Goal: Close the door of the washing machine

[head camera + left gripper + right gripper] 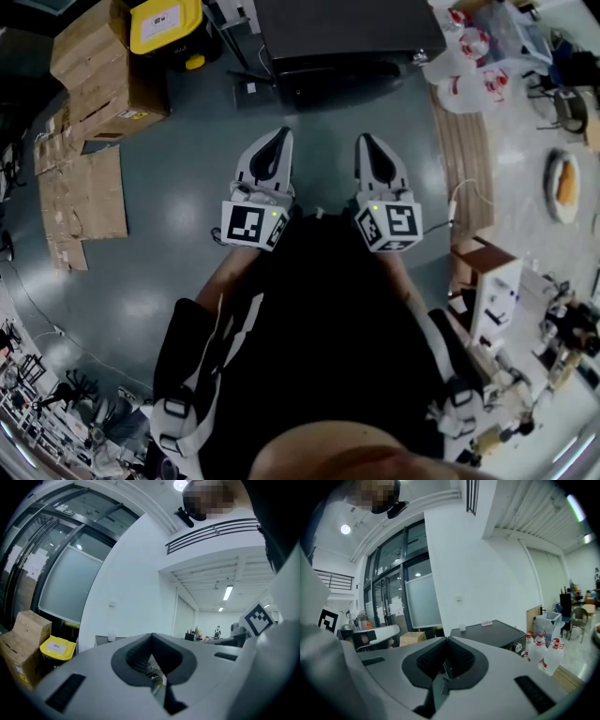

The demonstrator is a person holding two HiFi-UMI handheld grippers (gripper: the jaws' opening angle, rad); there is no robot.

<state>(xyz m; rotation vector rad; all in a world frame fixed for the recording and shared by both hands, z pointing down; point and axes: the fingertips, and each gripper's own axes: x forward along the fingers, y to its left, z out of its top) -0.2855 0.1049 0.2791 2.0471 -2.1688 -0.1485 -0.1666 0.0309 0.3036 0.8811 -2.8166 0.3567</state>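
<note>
washing machine [347, 33]: dark box on floor ahead, well apart from both tools; door state not readable from here. left gripper [280, 134] & right gripper [365, 140] side by side at waist, aimed at it, jaws pressed together, nothing btwn. prob. neutral carry, no contact. cardboard boxes [98, 70] to left, water jugs [469, 66] to right.

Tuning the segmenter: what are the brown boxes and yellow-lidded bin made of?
Brown boxes: cardboard by the look, matte tan, creased flaps.
Yellow-lidded bin: probably moulded plastic, smooth, slightly glossy lid, dark body.
</note>
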